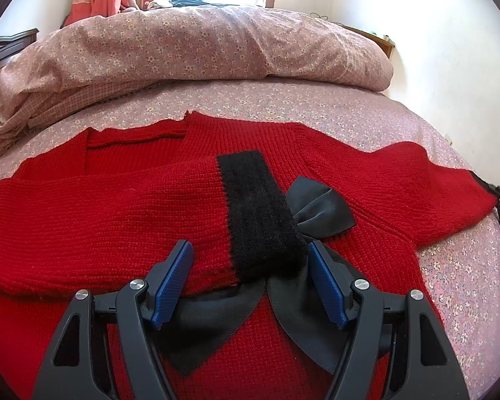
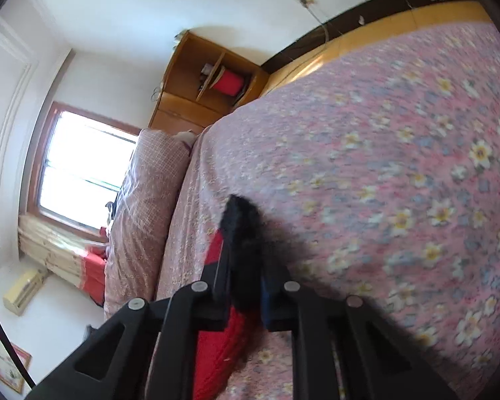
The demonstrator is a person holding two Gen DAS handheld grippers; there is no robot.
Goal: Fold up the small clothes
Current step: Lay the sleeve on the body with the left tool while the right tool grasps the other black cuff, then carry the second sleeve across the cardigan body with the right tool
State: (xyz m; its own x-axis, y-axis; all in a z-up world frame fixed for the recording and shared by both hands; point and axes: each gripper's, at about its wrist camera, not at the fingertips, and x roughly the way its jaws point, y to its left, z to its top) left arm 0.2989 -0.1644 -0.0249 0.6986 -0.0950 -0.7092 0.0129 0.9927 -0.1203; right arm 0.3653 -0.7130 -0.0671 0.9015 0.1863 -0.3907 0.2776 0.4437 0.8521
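A red knitted sweater (image 1: pixel 116 206) lies spread flat on a bed covered by a pink floral bedsheet (image 1: pixel 456 266), with a rolled pink quilt (image 1: pixel 190 50) along the far side. One sleeve is folded across the sweater's chest, and its fuzzy black cuff (image 1: pixel 256 213) rests over a dark satin bow (image 1: pixel 313 206). The left gripper (image 1: pixel 250 260) hovers just above this cuff, jaws apart, the blue pads on either side of it without pressing. Further right, the other sleeve stretches out toward the bed's edge. There the right gripper (image 2: pixel 243 280) is clamped on that sleeve's black cuff (image 2: pixel 241 220), red knit showing beneath its fingers.
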